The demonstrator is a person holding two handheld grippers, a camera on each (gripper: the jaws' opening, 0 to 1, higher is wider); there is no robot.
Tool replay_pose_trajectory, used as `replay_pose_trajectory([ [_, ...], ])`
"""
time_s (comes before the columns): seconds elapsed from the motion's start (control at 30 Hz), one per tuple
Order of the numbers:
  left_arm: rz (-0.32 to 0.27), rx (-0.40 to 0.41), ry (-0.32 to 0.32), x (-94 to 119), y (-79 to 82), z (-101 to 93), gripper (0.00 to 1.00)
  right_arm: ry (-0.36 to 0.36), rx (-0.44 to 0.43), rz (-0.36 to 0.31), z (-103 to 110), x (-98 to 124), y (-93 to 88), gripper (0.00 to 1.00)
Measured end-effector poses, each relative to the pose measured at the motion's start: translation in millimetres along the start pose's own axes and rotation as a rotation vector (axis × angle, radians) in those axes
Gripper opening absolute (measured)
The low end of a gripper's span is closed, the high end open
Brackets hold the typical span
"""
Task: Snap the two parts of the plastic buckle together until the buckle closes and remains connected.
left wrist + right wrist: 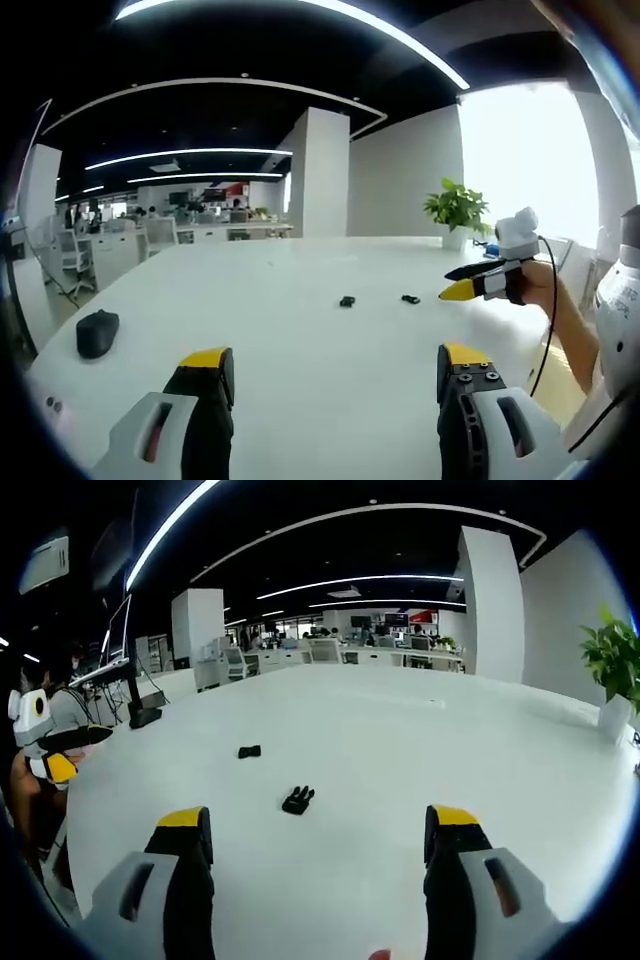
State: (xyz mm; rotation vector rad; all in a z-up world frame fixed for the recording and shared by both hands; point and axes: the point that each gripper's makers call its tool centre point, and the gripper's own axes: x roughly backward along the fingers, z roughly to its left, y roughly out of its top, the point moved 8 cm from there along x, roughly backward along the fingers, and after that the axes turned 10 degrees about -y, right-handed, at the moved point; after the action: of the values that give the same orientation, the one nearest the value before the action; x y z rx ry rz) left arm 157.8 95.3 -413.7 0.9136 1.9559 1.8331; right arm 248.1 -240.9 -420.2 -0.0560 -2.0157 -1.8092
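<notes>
Buckle halves lie apart on the white table (420,750): pronged part (297,800) nearer, socket part (249,751) beyond. Right gripper (318,845) and left gripper (335,370) both wide, empty. Grip each half by its rear and keep the mating ends clear.

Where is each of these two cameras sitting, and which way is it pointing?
Left gripper view: rides on the left tool, looking across the white table; a hand holds the right tool.
Right gripper view: rides on the right tool, facing across the table; the left tool appears.
Shared: two small black plastic buckle parts, potted green plant.
</notes>
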Motion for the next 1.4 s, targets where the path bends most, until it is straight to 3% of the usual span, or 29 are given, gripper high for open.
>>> replay_pose_trajectory([
  [0.6, 0.008, 0.010, -0.006, -0.4, -4.2, -0.2, 0.84, -0.014, 0.045, 0.024, 8.1, -18.5, 9.4, 0.86],
  [1.0, -0.010, 0.012, -0.005, -1.3, -3.0, -0.2, 0.84, 0.001, 0.008, 0.034, 14.8, -26.5, 8.9, 0.78],
  [1.4, -0.039, -0.021, -0.013, 2.6, 12.5, -3.6, 0.84, 0.006, 0.014, 0.069, 25.1, -33.7, 3.6, 0.74],
])
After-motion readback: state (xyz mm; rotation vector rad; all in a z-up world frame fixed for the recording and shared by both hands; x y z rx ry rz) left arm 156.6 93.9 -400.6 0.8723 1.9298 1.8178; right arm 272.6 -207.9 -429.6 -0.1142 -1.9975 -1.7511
